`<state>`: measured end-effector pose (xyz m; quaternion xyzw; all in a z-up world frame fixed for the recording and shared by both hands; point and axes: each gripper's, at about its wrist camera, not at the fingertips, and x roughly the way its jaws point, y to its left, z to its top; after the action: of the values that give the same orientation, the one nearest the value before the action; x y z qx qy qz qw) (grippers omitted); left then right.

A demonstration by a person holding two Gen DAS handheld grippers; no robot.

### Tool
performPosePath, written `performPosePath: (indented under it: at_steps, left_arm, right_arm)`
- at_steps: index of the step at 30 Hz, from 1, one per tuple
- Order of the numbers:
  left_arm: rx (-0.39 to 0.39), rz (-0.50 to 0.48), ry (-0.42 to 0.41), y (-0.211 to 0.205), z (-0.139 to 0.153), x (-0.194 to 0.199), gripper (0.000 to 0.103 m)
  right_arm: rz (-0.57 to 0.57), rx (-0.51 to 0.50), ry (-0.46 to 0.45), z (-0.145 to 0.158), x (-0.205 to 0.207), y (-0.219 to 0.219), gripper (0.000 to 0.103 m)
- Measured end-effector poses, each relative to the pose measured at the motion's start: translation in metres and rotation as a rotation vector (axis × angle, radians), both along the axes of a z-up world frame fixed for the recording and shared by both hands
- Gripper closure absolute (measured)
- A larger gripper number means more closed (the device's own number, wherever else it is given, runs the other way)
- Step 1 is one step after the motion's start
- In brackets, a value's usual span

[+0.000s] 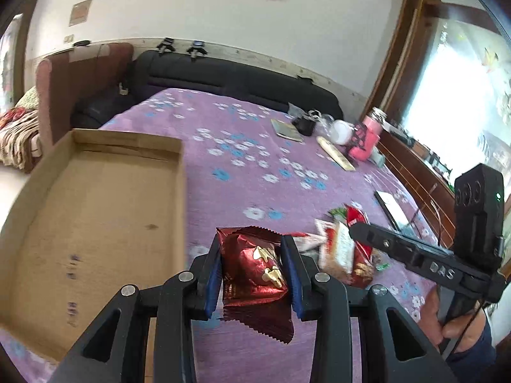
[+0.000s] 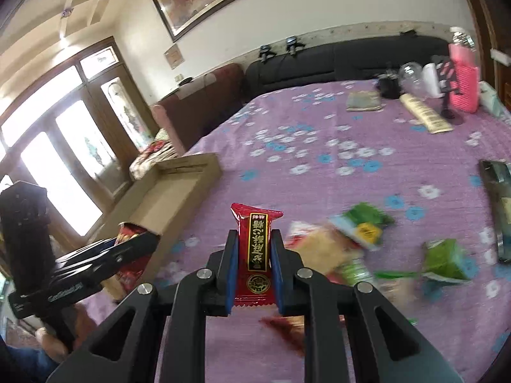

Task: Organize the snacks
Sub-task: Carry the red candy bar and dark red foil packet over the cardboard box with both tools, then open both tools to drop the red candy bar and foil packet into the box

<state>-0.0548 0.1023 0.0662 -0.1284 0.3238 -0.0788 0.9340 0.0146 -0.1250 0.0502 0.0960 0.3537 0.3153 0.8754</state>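
I am holding a dark red foil packet (image 1: 252,268) clamped between my left gripper's (image 1: 254,274) fingers, right of the open box (image 1: 95,217), while my right gripper (image 2: 254,271) is pinching a red bar (image 2: 255,255) upright, left of the loose snacks (image 2: 361,233).

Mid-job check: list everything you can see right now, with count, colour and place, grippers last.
dark red foil snack packet: 1, dark red, in left gripper
red snack bar: 1, red with black label, in right gripper
loose snacks: several, green and red, blurred, on bedspread
cardboard box: 1, brown, open, bed's left side
bedspread: 1, purple floral
pink bottle: 1, far right corner
beige tube: 1, beside bottle
left gripper: shut on packet
right gripper: shut on bar
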Motion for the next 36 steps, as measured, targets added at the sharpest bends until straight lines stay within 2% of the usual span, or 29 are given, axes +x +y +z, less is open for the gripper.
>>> performPosePath:
  at_steps: [9, 16, 22, 25, 27, 36]
  left_arm:
    - [-0.006, 0.162, 0.012, 0.074, 0.000, -0.017, 0.066]
    - [-0.015, 0.257, 0.061, 0.116, -0.017, -0.019, 0.066]
    - [-0.013, 0.289, 0.101, 0.129, -0.033, -0.015, 0.066]
    - [-0.024, 0.288, 0.126, 0.131, -0.039, -0.011, 0.066]
    - [-0.016, 0.293, 0.115, 0.129, -0.038, -0.010, 0.066]
    - [0.024, 0.297, 0.168, 0.125, -0.044, -0.001, 0.066]
  right_arm:
    - [0.156, 0.023, -0.014, 0.022, -0.020, 0.081, 0.085]
    - [0.259, 0.030, 0.059, 0.006, -0.024, 0.138, 0.085]
    - [0.323, -0.031, 0.050, -0.010, -0.032, 0.177, 0.085]
    - [0.330, -0.086, 0.016, -0.021, -0.035, 0.189, 0.085]
    - [0.343, -0.108, 0.013, -0.027, -0.037, 0.193, 0.085]
    - [0.375, -0.112, 0.032, -0.034, -0.039, 0.195, 0.085]
